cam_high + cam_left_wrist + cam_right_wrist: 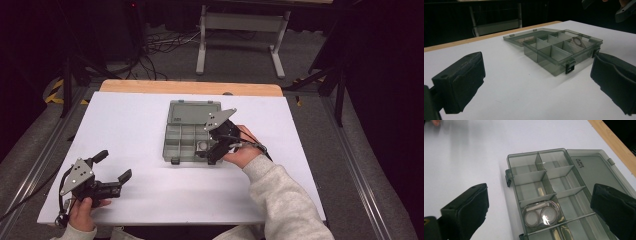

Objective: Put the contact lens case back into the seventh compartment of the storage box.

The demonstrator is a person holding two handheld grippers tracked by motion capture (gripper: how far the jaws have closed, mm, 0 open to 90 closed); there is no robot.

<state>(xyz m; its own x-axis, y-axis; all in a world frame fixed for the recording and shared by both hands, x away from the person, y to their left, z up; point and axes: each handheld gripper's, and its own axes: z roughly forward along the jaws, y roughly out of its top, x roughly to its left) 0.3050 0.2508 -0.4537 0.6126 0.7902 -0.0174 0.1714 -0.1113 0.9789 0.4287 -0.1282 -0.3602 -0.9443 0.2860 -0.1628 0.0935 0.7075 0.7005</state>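
A grey see-through compartment box (186, 134) lies on the white table with its lid (594, 167) folded flat open. One compartment holds a clear rounded case with two white discs (541, 216), seen from the side in the left gripper view (577, 42). My right gripper (212, 152) hangs just above the box's right front part, open, with the case below and between its black jaws (540, 205) and untouched by them. My left gripper (114, 165) rests near the table's front left corner, open and holding nothing, facing the box (554, 53) across bare table (537, 82).
The white tabletop (150, 200) ends in a wooden strip (190, 87) at the far side. Beyond it, on the floor, stand a pale table frame (240, 30) and loose cables (160, 45). Metal rails run along both sides of the table.
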